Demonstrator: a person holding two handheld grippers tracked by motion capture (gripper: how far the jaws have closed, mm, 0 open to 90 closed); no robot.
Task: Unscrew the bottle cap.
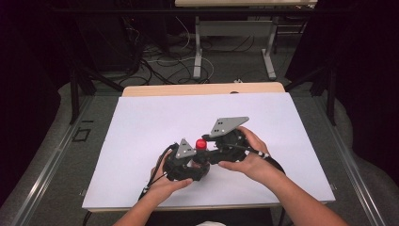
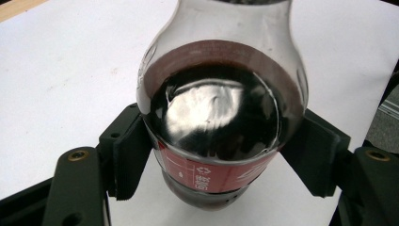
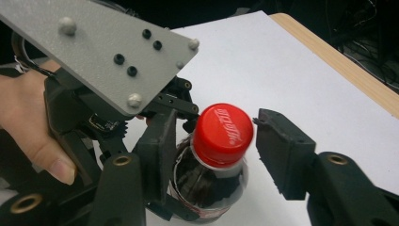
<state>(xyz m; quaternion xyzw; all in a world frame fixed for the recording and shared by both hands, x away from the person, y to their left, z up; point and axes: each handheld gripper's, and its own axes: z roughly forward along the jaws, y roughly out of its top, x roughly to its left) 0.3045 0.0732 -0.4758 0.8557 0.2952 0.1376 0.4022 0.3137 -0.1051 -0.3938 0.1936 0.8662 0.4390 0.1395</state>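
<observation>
Left gripper view: left hand-held gripper clamped on cola bottle.

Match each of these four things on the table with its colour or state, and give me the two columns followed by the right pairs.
Things:
1. bottle cap
2. left gripper
3. right gripper
4. table cover

States:
A. white
B. jaws open around the cap, not pressing it
C. red
D. clamped on the bottle

Pairs: 1-C, 2-D, 3-B, 4-A
</observation>
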